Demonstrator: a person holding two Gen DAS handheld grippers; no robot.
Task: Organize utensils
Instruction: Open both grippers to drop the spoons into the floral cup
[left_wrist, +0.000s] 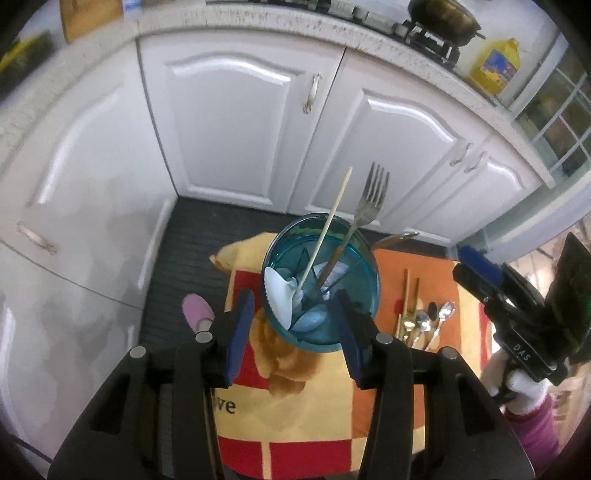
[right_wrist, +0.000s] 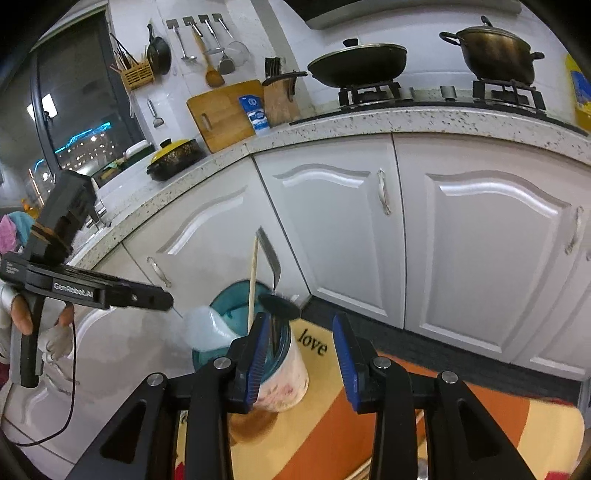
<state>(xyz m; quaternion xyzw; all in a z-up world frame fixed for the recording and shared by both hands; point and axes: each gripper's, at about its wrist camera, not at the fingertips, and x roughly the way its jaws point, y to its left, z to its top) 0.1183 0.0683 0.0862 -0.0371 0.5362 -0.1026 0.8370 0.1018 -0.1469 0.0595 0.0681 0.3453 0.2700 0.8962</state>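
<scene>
**Upright in the cup**

Here the fork (left_wrist: 371, 199) and chopstick (left_wrist: 325, 229) stand tines and tip up in the blue cup (left_wrist: 354, 258), just ahead of the open, empty left fingers (left_wrist: 291, 332). Spare spoons (left_wrist: 430, 319) lie beside it. Right fingers (right_wrist: 301, 360) gape empty; cup contents are murky.

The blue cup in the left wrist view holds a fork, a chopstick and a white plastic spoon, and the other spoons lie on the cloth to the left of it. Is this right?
One detail is wrong. The other spoons lie on the cloth to the right of the blue cup, not the left. The left wrist view shows this. The fork, the chopstick and the white plastic spoon do stand in the cup.
</scene>
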